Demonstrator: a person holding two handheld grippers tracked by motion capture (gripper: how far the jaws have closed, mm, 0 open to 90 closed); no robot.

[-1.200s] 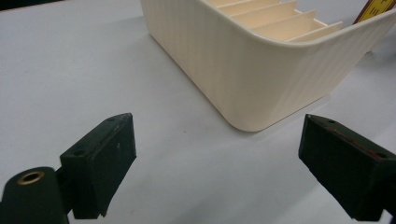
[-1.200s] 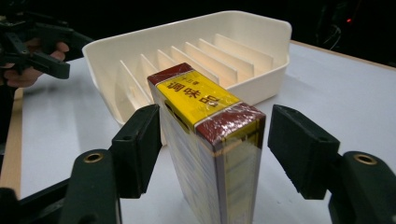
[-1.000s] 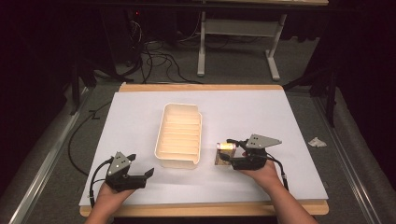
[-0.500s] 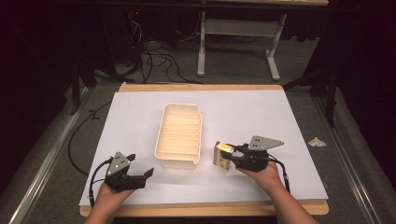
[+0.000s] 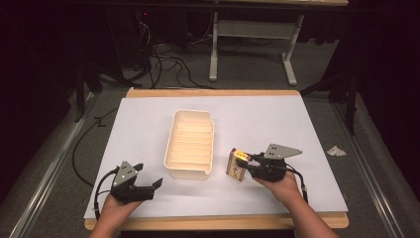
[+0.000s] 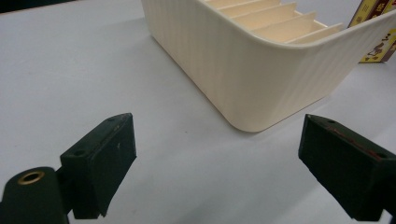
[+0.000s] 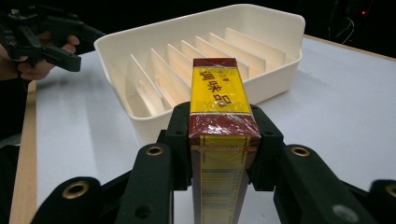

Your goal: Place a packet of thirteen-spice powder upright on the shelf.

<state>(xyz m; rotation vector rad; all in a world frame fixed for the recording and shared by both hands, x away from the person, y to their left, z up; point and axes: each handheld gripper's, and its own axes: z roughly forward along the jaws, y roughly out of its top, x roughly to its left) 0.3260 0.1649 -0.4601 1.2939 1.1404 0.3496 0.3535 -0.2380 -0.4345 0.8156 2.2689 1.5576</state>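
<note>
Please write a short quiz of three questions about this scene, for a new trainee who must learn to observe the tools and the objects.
1. True or false: the right tool is shut on the red and yellow packet.
2. Which describes the left tool? A) open, with nothing between the jaws B) shut on the tray C) holding a packet
3. What divides the inside of the cream tray?

Key:
1. True; the pads press both sides of the packet.
2. A; it is near the tray's corner and apart from it.
3. A row of thin upright partitions, forming empty slots.
</note>
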